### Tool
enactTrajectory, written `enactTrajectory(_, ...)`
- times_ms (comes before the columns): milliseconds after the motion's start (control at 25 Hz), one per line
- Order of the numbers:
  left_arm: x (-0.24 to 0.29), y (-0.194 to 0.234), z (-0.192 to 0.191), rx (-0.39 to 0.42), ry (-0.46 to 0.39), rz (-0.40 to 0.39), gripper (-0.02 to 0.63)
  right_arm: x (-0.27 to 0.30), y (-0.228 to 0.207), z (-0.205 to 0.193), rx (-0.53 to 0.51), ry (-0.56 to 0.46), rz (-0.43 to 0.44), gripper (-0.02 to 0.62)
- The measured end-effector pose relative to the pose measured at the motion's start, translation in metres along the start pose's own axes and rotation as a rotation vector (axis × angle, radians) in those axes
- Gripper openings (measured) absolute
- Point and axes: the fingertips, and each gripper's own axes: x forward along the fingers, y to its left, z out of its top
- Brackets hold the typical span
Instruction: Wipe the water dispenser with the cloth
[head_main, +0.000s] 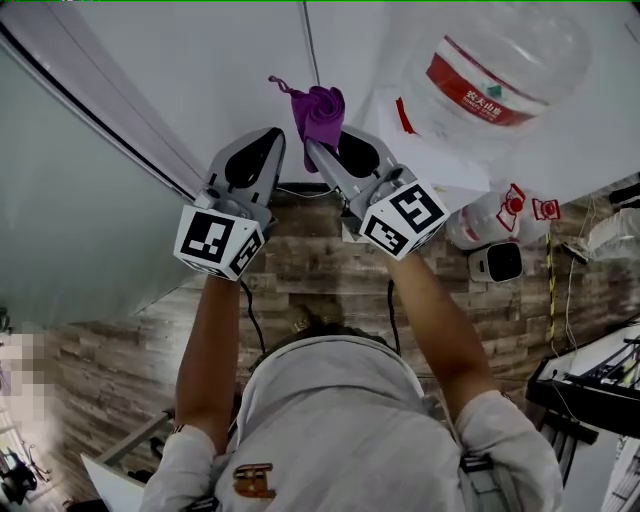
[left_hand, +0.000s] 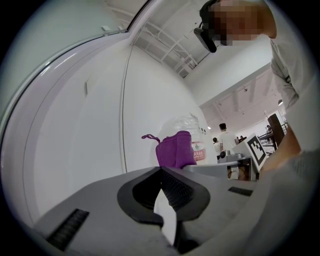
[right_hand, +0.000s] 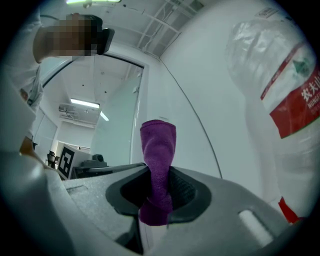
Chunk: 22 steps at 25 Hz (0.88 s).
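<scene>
My right gripper (head_main: 314, 150) is shut on a purple cloth (head_main: 319, 110), which sticks up past its fingertips and has a small loop at the top. In the right gripper view the cloth (right_hand: 158, 150) stands pinched between the jaws of the right gripper (right_hand: 159, 175). Close to its left, my left gripper (head_main: 277, 137) is shut and holds nothing; its jaws meet at the tip (left_hand: 161, 169). The purple cloth (left_hand: 174, 149) shows just beyond that tip. The water dispenser (head_main: 441, 166), white with a clear red-labelled bottle (head_main: 489, 73) on top, stands right of the cloth. Cloth and dispenser are apart.
A white wall (head_main: 200, 60) fills the space ahead of both grippers, with a glass partition (head_main: 60, 220) at left. On the wooden floor (head_main: 300, 270) lie a spare bottle (head_main: 488, 217) and a small white device (head_main: 497, 263). A black rack (head_main: 590, 385) stands at right.
</scene>
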Motion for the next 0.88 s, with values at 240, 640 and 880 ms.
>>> enactTrajectory(240,0.0034,-0.0029,-0.0071,-0.009,0.011,-0.005,-0.002,-0.0028,-0.0043,-0.007,-0.011,0.022,-0.011,0.094)
enactTrajectory(640,0.0082,-0.0035,-0.0085,-0.016,0.006,-0.016,-0.002,-0.0073,-0.006,-0.0073,-0.024,0.038,-0.013,0.094)
enactTrajectory(880,0.0075,-0.0078,-0.0071,-0.013,0.008,-0.031,-0.002,-0.0087,-0.0035,-0.0014,-0.04,0.039,-0.017,0.094)
